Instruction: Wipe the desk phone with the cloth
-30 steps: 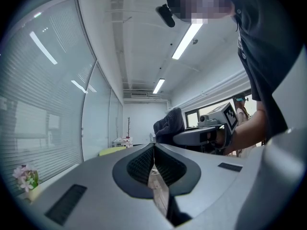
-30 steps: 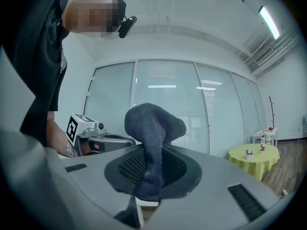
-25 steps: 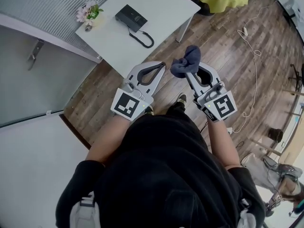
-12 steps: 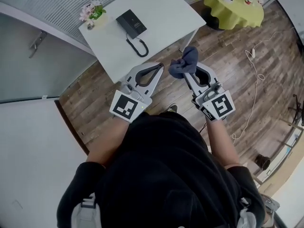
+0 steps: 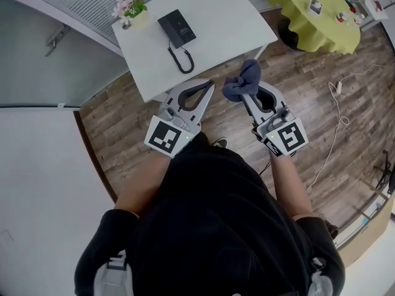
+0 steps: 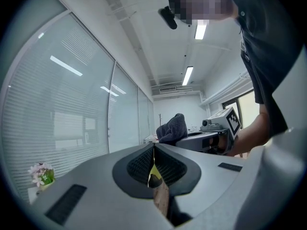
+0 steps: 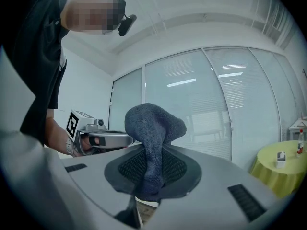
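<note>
A black desk phone (image 5: 177, 28) lies on the white table (image 5: 216, 17), its coiled cord (image 5: 182, 59) trailing toward the near edge. My right gripper (image 5: 245, 89) is shut on a dark blue-grey cloth (image 5: 242, 80), which bunches up above the jaws (image 7: 153, 128). My left gripper (image 5: 208, 85) is shut with nothing in it, its pads (image 6: 153, 164) pressed together. Both grippers hang over the wooden floor, short of the table's near edge. In the left gripper view the cloth (image 6: 172, 127) and the right gripper (image 6: 211, 135) show ahead.
A small pot of pink flowers (image 5: 129, 8) stands at the table's far left corner. A round table with a yellow-green cover (image 5: 318, 14) holds small items at the right. A white cable (image 5: 336, 122) runs over the wooden floor (image 5: 123, 116). Glass partition walls stand to the left.
The white table and phone have come closer and shifted right in the head view as the person walks toward them. Both grippers keep their hold and pose.
</note>
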A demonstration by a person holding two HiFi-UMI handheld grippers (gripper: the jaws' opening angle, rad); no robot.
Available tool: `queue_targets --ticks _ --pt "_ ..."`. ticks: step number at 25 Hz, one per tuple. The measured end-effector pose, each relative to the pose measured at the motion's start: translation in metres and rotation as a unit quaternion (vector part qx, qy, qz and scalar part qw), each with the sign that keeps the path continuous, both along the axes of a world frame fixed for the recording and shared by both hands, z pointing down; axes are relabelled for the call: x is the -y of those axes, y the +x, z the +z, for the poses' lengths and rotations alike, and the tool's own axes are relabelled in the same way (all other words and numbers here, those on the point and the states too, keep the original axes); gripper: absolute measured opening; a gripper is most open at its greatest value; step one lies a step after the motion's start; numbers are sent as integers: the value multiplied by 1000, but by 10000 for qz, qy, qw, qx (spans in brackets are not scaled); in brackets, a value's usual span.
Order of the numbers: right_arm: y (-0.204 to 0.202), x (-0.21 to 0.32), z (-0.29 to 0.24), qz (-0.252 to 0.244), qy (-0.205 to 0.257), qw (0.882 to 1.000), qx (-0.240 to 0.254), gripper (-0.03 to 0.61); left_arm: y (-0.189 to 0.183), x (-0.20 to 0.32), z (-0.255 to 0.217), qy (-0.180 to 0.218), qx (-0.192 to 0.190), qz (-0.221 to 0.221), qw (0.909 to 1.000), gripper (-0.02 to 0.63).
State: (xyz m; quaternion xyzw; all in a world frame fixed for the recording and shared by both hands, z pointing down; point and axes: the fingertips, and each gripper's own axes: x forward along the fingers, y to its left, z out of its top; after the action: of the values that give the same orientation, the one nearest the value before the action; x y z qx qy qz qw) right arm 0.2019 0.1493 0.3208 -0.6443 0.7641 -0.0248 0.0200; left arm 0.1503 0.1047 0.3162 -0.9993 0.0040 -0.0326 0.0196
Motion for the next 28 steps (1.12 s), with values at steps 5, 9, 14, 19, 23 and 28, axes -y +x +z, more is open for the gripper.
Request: queue_targets --ticks 5,9,14,19,23,28 --pt "8 17 7 -173 -47 9998 6 78 9 17 6 -61 -45 -183 9998 11" --pt "15 41 10 -290 -110 9995 -61 78 17 39 11 -75 -107 -257 9996 11" --pt "19 81 11 -505 -236 9984 -130 78 27 72 15 -153 -152 -325 9992 11" --pt "26 130 19 -645 -380 9971 -98 78 35 119 24 -232 -132 -399 9988 11" --pt "29 167 24 -741 -486 9959 -172 78 39 159 31 -310 -132 -517 9981 11" --pt "31 206 27 -790 -576 9950 -224 78 40 197 35 -313 -150 -558 9978 11"
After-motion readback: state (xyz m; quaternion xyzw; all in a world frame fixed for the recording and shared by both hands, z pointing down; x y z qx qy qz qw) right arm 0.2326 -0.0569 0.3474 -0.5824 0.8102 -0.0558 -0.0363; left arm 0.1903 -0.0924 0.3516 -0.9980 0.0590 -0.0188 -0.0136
